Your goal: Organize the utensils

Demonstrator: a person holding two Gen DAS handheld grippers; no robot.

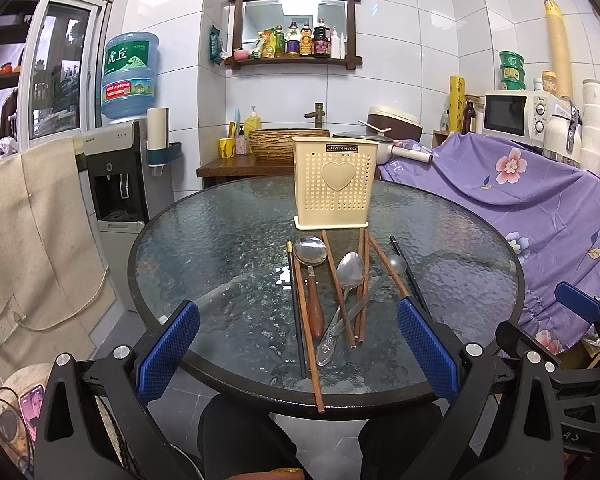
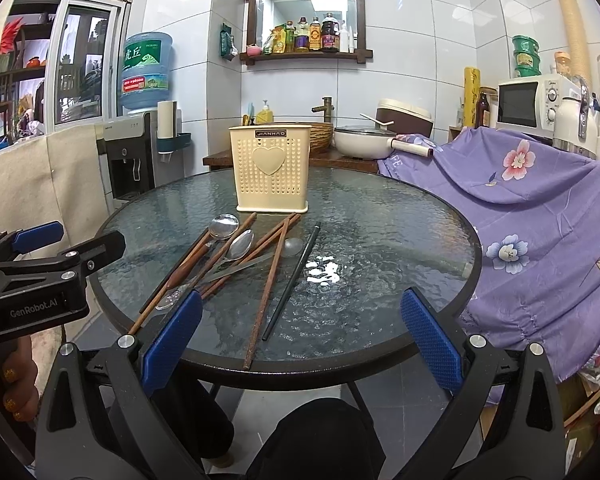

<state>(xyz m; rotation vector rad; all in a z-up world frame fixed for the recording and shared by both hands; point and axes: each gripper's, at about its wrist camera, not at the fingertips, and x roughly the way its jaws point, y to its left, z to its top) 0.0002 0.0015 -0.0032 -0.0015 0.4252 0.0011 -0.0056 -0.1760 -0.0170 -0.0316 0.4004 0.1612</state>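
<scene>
— Fingers of both the left gripper (image 1: 298,354) and right gripper (image 2: 300,338) spread, empty?
— Yes. Chopsticks (image 1: 309,332) lie ahead on the glass table (image 1: 220,240), pointing toward the cream holder (image 1: 334,184); left is nearer.

The round glass table (image 2: 400,240) offers bare surface across the right half of the right wrist frame and the left half of the left wrist frame. The utensil pile (image 1: 340,288) blocks centre frame. The cream holder (image 1: 335,182) stands upright just behind it. Purple floral cloth (image 2: 540,220) borders the right rim; a water dispenser (image 1: 116,176) stands beyond the left edge.
</scene>
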